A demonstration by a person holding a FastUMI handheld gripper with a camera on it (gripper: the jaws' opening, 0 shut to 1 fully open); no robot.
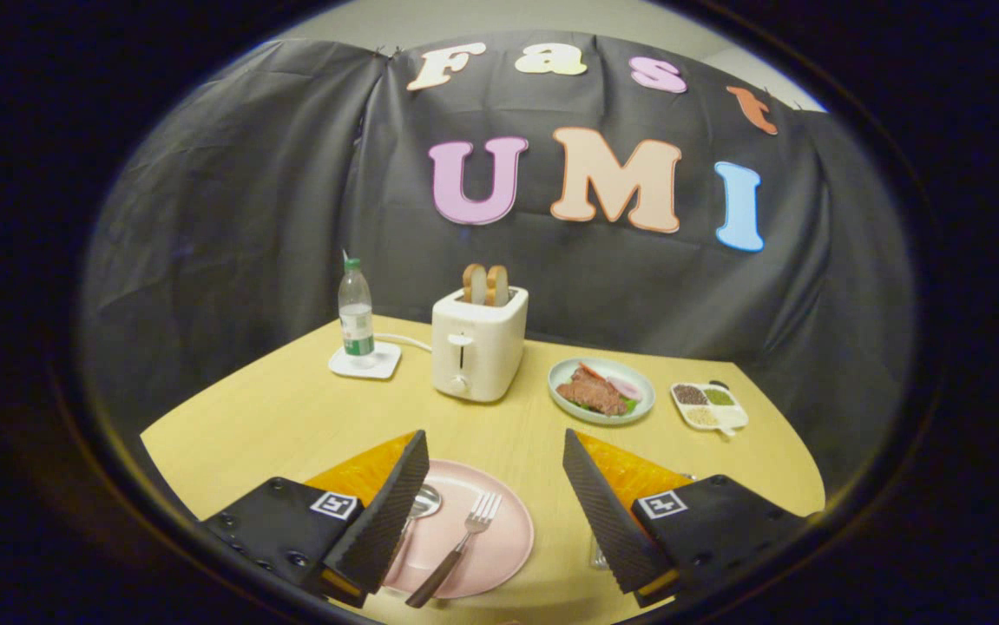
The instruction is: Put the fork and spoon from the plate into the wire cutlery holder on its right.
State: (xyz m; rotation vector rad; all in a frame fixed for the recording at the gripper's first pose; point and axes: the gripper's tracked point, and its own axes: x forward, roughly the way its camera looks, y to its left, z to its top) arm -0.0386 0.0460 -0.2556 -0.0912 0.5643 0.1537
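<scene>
A pink plate (499, 521) lies on the wooden table, partly under my left finger. On it rests a fork (460, 547) with a dark handle, tines pointing away from me, lying between my fingers. A spoon (423, 501) lies to the fork's left, its bowl peeking out beside my left finger and its handle hidden. My gripper (496, 451) hovers above the plate, open wide, holding nothing. A bit of the wire cutlery holder (598, 553) peeks out just left of my right finger, mostly hidden by it.
Beyond the plate stand a white toaster (475, 347) with two bread slices, a water bottle (357, 319) on a white coaster, a pale plate of meat (601, 391) and a small divided dish of seasonings (709, 405). Black cloth walls off the back.
</scene>
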